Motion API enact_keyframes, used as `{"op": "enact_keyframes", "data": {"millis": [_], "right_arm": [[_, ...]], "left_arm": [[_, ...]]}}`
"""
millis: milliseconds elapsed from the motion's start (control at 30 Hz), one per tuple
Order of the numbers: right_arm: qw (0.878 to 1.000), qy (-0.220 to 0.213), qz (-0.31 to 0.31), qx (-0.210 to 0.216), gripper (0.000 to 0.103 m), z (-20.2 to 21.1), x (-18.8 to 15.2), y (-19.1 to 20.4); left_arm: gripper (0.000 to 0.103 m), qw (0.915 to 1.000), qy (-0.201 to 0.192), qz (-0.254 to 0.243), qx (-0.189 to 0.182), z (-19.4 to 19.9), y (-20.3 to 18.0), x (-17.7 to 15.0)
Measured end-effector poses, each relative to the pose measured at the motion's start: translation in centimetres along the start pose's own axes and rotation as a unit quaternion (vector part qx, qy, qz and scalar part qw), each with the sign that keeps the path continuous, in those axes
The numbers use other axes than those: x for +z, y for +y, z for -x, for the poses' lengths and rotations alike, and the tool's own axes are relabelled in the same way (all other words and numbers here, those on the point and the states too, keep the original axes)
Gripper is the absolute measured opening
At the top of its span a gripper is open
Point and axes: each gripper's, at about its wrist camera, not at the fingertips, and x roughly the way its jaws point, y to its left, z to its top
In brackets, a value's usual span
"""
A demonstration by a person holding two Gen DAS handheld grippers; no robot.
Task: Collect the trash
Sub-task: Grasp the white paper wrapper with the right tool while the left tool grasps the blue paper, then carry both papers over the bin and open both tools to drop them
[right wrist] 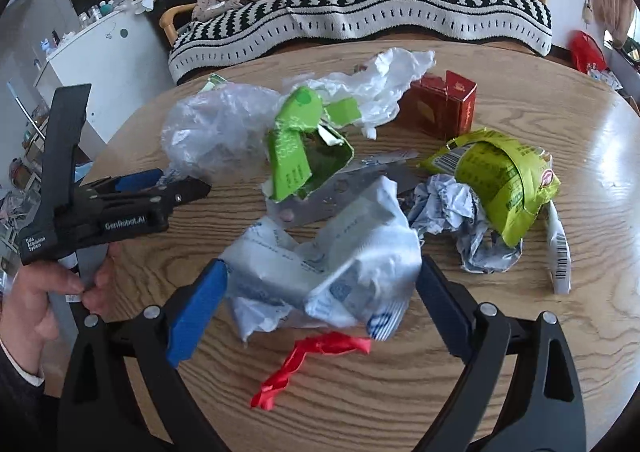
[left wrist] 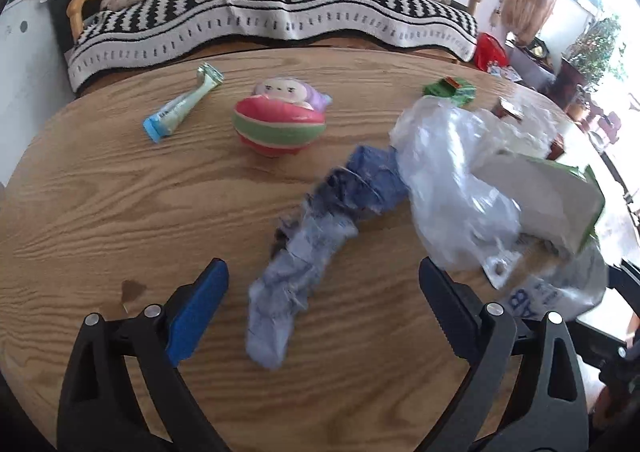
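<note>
My left gripper (left wrist: pixel 323 284) is open over a round wooden table (left wrist: pixel 120 192), its jaws either side of a crumpled blue-grey wrapper (left wrist: pixel 296 272) that lies between them. Clear plastic (left wrist: pixel 452 180) and a white-green carton (left wrist: pixel 552 196) lie to its right. My right gripper (right wrist: pixel 322 284) is open around a crumpled white plastic packet (right wrist: pixel 340 252), with a red twisted wrapper (right wrist: pixel 312 360) just below it. Beyond lie a green carton (right wrist: pixel 300 148), a red box (right wrist: pixel 440 108), a yellow-green snack bag (right wrist: pixel 504 180) and crumpled paper (right wrist: pixel 452 212). The left gripper also shows in the right wrist view (right wrist: pixel 188 182).
A toothpaste-like tube (left wrist: pixel 180 108), a round plush toy (left wrist: pixel 280 116) and a green wrapper (left wrist: pixel 448 90) lie on the far half of the table. A sofa with a striped blanket (left wrist: pixel 280 12) stands behind. A white cabinet (right wrist: pixel 100 52) stands at left.
</note>
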Motion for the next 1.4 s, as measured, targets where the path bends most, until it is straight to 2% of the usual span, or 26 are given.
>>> {"op": "enact_keyframes", "data": {"millis": [33, 67, 100, 133, 167, 200, 233, 300, 400, 667, 833, 1000, 1133, 1233, 1333, 1400], "right_arm": [[1.000, 0.000, -0.002, 0.004, 0.083, -0.1, 0.0, -0.1], [1.000, 0.001, -0.005, 0.012, 0.081, -0.1, 0.0, -0.3], [1.000, -0.001, -0.007, 0.016, 0.074, 0.0, 0.0, -0.4], [1.000, -0.005, -0.009, 0.018, 0.072, 0.2, 0.1, -0.4], [1.000, -0.008, -0.008, 0.018, 0.055, 0.4, 0.2, -0.5], [1.000, -0.011, -0.006, 0.020, 0.045, 0.6, 0.3, -0.5], [1.000, -0.017, -0.006, 0.023, 0.037, 1.1, 0.4, -0.6], [0.999, -0.027, -0.005, 0.030, 0.033, 1.9, 0.5, -0.6], [0.998, -0.044, 0.000, 0.035, 0.030, 3.1, 0.7, -0.5], [0.997, -0.068, -0.002, 0.029, 0.029, 5.8, 0.9, -1.8], [0.996, -0.081, -0.013, 0.020, 0.029, 7.7, 0.6, -3.7], [0.994, -0.103, -0.034, 0.007, 0.029, 10.9, 0.1, -6.9], [0.990, -0.127, -0.068, -0.001, 0.029, 14.6, -0.9, -11.1], [0.984, -0.146, -0.095, -0.022, 0.029, 18.1, -2.5, -14.9], [0.977, -0.164, -0.123, -0.057, 0.029, 21.8, -4.5, -19.2], [0.970, -0.173, -0.147, -0.088, 0.029, 24.4, -6.2, -22.4]], "left_arm": [[0.091, 1.0000, -0.002, 0.003, 0.006, -0.1, 0.2, 0.0], [0.088, 0.9999, -0.004, 0.007, 0.010, -0.1, 0.3, 0.1], [0.073, 0.9999, -0.007, 0.009, 0.012, -0.1, 0.4, 0.2], [0.053, 0.9998, -0.010, 0.006, 0.014, 0.2, 0.3, 0.2], [0.043, 0.9999, -0.008, 0.005, 0.014, 0.2, 0.3, 0.2], [0.025, 0.9999, -0.002, 0.006, 0.011, 0.4, 0.3, 0.2], [0.023, 0.9999, 0.000, 0.011, 0.011, 0.5, 0.4, 0.1], [0.021, 0.9996, -0.003, 0.028, 0.009, 1.2, 0.7, 0.1], [0.021, 0.9993, -0.012, 0.028, 0.020, 2.4, 0.7, 0.1], [0.021, 0.9989, -0.023, 0.026, 0.032, 4.3, 0.1, 0.0], [0.021, 0.9982, -0.034, 0.033, 0.036, 5.2, -0.4, 0.0], [0.021, 0.9983, -0.046, 0.026, 0.023, 6.3, -2.1, 0.3], [0.021, 0.9974, -0.069, 0.016, 0.003, 8.0, -5.1, 0.7], [0.021, 0.9965, -0.081, -0.002, -0.019, 8.9, -8.3, 0.9], [0.021, 0.9942, -0.087, -0.035, -0.053, 9.7, -13.4, 0.8], [0.021, 0.9907, -0.081, -0.065, -0.088, 9.9, -17.9, 0.2]]}}
